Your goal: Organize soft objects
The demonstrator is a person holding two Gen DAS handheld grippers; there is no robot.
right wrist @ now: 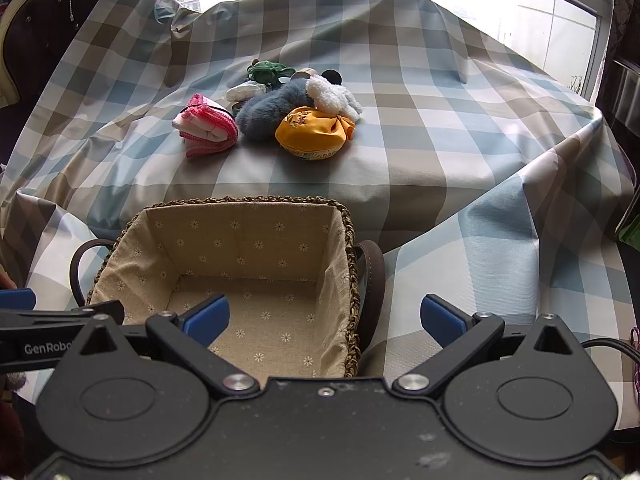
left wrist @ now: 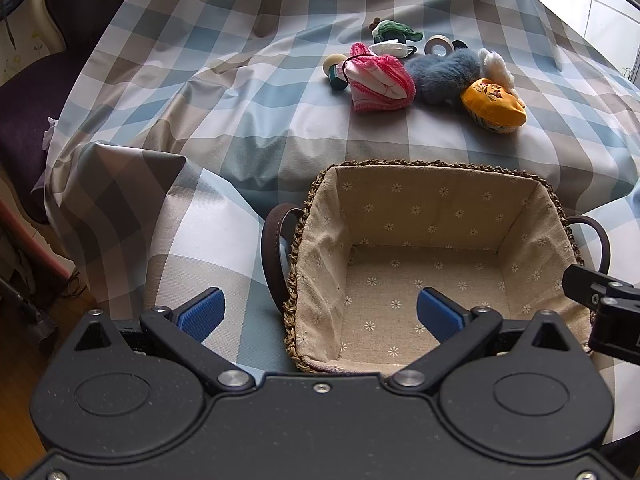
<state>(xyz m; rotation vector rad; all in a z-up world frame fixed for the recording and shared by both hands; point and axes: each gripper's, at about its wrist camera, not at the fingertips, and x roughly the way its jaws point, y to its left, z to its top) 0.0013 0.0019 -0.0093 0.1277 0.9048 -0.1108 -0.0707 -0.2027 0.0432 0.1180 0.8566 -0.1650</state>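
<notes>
Woven and cloth-lined, the basket [right wrist: 224, 264] sits empty at the near edge of the counter [right wrist: 440, 168], right under both my tongs. My left tongs [left wrist: 320, 312] and right tongs [right wrist: 324, 320] both gape wide and hold nothing. The soft things lie in a tight heap well beyond the basket: a pink folded cloth [right wrist: 206, 128], a blue-grey furry piece [right wrist: 268, 110], a white fluffy piece [right wrist: 332, 98] and a yellow embroidered pouch [right wrist: 314, 134], all touching one another. Hard bits, such as a tape roll [left wrist: 438, 45], lie mixed in behind. I judge the risk is snagging two pieces at once, or dragging a hard one along. The checked tablecloth [right wrist: 460, 80] is rumpled, so a low pinch could catch it too.
</notes>
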